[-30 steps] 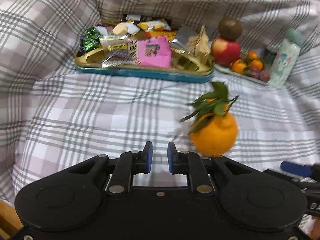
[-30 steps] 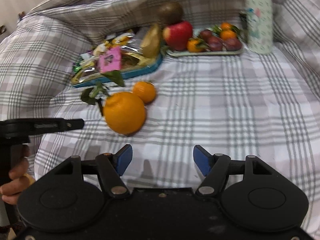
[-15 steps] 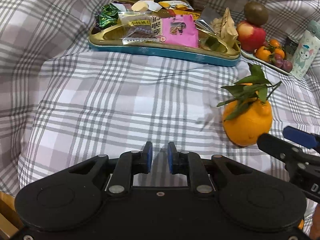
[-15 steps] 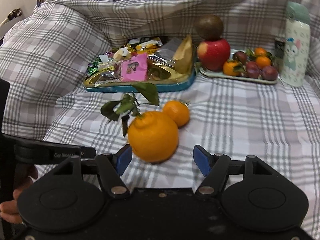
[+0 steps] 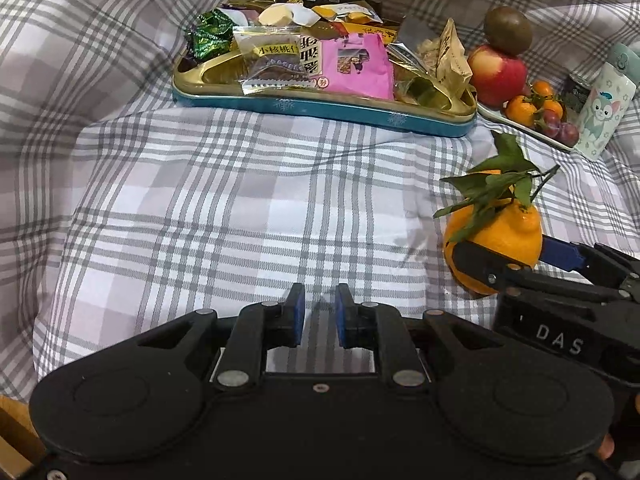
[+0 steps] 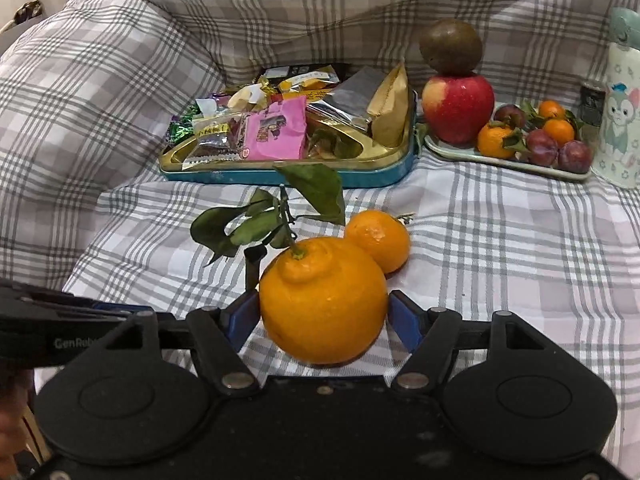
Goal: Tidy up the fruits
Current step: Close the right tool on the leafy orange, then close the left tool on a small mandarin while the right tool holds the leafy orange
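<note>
- Between the two blue pads of the right gripper (image 6: 323,316), on the plaid cloth (image 6: 500,264): one large orange (image 6: 324,300), knobbed at the stem, with a leafy twig (image 6: 272,216) attached. The jaws stand wide on either side of it; the left pad is seen at or very near the skin, the right pad just clear. No firm grip is judged yet.
- Handling, as judged: fairly heavy for a fruit, firm but bruisable, rind dimpled and slightly glossy, so moderately slippery. It is best taken across the widest part of the body, below the knob; the twig and leaves are too weak to lift by.
- Touching it on the far side: a small mandarin (image 6: 378,240), likely to be nudged and rolled when the large fruit is lifted.
- Farther back: a fruit tray (image 6: 500,164) bearing an apple (image 6: 458,106) with a brown fruit (image 6: 450,46) balanced on top; easily toppled.
- Beside that: a snack tin (image 6: 280,178).
- Left gripper (image 5: 319,316): fingers closed together, nothing held, over bare cloth.
</note>
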`<state>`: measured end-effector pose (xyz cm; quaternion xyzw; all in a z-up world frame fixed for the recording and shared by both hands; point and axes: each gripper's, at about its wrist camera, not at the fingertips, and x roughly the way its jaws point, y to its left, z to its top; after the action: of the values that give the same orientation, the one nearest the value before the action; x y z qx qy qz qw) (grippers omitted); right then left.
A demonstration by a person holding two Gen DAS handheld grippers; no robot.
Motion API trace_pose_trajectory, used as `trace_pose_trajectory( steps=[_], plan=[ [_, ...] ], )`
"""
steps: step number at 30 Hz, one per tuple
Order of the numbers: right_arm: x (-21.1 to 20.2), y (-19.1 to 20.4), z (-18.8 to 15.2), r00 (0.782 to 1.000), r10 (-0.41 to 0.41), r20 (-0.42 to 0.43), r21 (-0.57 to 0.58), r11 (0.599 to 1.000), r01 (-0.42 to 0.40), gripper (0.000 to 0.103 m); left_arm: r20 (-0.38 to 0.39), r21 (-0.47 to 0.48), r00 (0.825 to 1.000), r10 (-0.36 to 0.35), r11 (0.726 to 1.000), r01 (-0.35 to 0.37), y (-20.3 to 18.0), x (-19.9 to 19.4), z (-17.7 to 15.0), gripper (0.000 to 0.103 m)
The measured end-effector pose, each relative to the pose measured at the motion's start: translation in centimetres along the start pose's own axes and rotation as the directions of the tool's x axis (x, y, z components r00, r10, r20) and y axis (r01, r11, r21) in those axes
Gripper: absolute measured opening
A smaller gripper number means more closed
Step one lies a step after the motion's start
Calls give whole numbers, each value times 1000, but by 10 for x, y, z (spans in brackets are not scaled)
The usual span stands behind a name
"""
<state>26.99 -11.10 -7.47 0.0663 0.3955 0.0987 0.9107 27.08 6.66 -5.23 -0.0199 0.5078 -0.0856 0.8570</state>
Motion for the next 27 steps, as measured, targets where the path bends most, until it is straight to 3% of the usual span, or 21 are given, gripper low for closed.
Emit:
trace_pose_trajectory(
  steps=[5,19,27],
  plan=[
    [-8,-12,-4,1000,14,-6,50,999,-13,70,3,27,1000,-2,1000,2,-10,1,5,22],
    [-51,-92,-25,989,-145,-15,169,975,145,70,28,122,995,-98,988,94,-69,8,29,23],
    [-56,-101,-30,991,-133,-1,193,972,131,71,52,212,987,-149,968,135,-97,16,33,28]
  ],
)
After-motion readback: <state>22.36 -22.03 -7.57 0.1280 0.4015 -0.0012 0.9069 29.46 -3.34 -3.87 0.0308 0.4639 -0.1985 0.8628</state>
